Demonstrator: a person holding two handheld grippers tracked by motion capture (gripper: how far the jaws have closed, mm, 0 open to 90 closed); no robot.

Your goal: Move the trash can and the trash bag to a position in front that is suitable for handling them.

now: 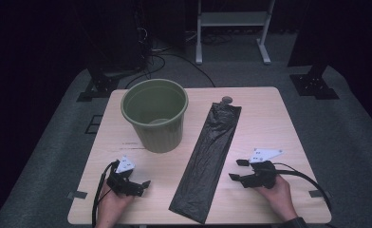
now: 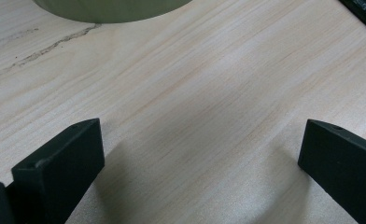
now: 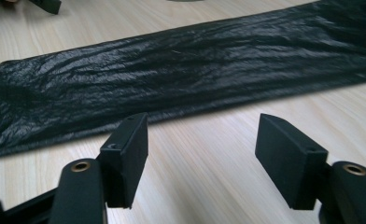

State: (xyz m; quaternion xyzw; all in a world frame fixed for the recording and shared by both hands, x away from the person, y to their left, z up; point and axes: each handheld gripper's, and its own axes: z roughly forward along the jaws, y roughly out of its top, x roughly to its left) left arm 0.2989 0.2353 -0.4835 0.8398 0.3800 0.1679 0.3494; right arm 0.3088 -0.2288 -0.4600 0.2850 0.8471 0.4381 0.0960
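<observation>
Resting low on the table point(image 1: 269, 109) to the left of the bin bag, the left gripper point(image 1: 137, 185) has its jaws spread wide with bare wood between them; the left gripper view shows nothing pinched. Just behind it, also left of the bag, stands the green bin point(image 1: 154, 114), upright and open-mouthed, with a clear strip of wood between its base and the bag.

The black bin bag point(image 1: 208, 161) lies flat and folded into a long strip running from near the table's far edge to its near edge, where its lower end reaches almost to the lip. It looks thin, crinkled and limp, so it will likely weigh next to nothing, sag when lifted, and slide between hard pads unless pinched firmly. The near end or a long edge seems the best place to grip, since the film lies flush on the wood.

To the right of the bag, the right gripper point(image 1: 237, 169) also stands open, jaws parted and aimed at the bag's point(image 3: 172, 79) edge, close but not touching. Open tabletop on that side leaves room to pull the strip outward.
</observation>
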